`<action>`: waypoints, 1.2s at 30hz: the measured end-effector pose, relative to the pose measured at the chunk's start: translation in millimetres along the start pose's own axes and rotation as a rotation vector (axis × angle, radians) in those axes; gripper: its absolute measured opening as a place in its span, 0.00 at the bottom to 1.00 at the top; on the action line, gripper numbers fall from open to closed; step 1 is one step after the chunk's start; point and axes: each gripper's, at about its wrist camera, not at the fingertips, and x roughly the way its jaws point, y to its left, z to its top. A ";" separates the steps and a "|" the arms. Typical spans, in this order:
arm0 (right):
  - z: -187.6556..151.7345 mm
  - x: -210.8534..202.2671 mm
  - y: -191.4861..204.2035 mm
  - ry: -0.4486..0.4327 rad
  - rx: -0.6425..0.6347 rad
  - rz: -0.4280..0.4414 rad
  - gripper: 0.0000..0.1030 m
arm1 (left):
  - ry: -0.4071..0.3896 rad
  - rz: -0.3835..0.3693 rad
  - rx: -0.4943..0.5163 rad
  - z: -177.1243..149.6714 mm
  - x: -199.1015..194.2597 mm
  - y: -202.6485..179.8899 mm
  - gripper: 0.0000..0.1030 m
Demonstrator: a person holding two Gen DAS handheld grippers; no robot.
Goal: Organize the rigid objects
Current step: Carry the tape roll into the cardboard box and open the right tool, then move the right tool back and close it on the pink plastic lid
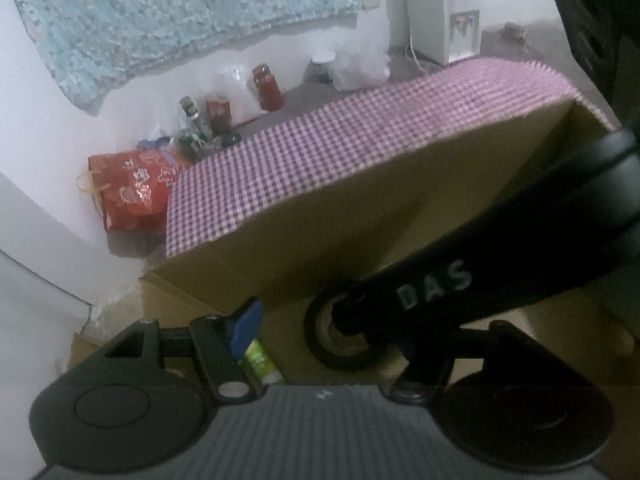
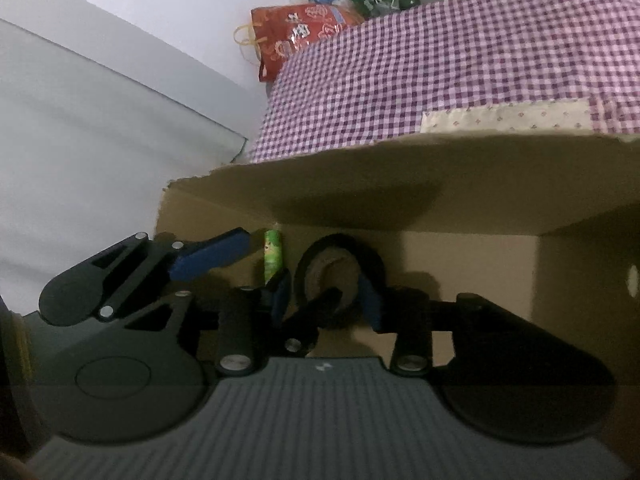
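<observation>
Box flap [image 2: 360, 184] low over tape roll [image 2: 340, 268]

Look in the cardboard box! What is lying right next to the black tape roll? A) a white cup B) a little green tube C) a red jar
B: a little green tube lies on the cardboard box floor just left of the black tape roll.

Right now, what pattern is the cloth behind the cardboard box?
Purple-and-white gingham check on the cloth; clearest in the right wrist view.
</observation>
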 end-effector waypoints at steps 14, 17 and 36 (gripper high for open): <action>-47.6 -131.0 13.1 -0.208 -0.015 0.154 0.43 | -0.212 -0.065 -0.097 -27.3 -110.8 24.7 0.73; -68.5 -165.2 11.3 -0.268 -0.006 0.189 0.43 | -0.259 -0.096 -0.133 -41.3 -136.8 28.5 0.74; -303.9 -208.9 -26.2 -0.358 -0.056 0.131 0.56 | -0.224 -0.239 -0.177 -238.1 -170.5 -28.8 0.91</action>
